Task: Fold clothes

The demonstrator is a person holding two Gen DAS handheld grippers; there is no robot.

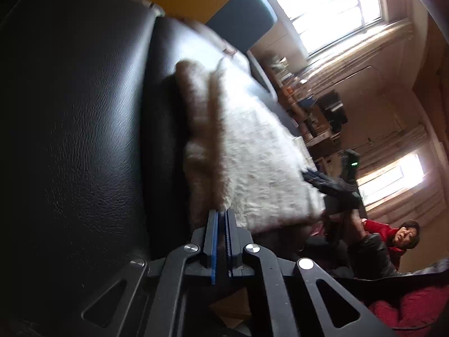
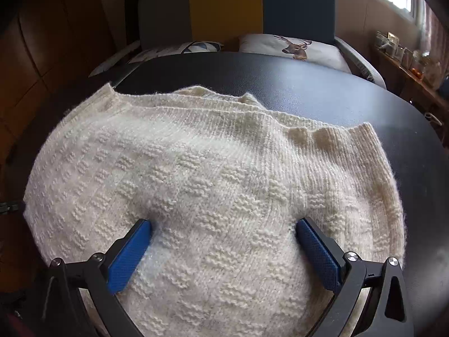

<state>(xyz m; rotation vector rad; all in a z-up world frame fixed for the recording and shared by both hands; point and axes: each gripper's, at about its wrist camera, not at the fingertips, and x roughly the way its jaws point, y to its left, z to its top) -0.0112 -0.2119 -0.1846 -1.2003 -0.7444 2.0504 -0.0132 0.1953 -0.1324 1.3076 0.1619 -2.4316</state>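
Cream knit sweater [image 2: 196, 168] lay on the black table [image 2: 350, 106]; right gripper [image 2: 224, 227] gaped wide, empty, over it, while left gripper [image 1: 221, 216] pinched its edge.

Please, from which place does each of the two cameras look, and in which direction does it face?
Left wrist: on the left gripper, rolled sideways, facing along the sweater edge; narrow-set fingers, a person beyond.
Right wrist: on the right gripper, over the sweater, facing the deer pillow; fingers spread wide.
Shared: sweater, black table, yellow-teal headboard.
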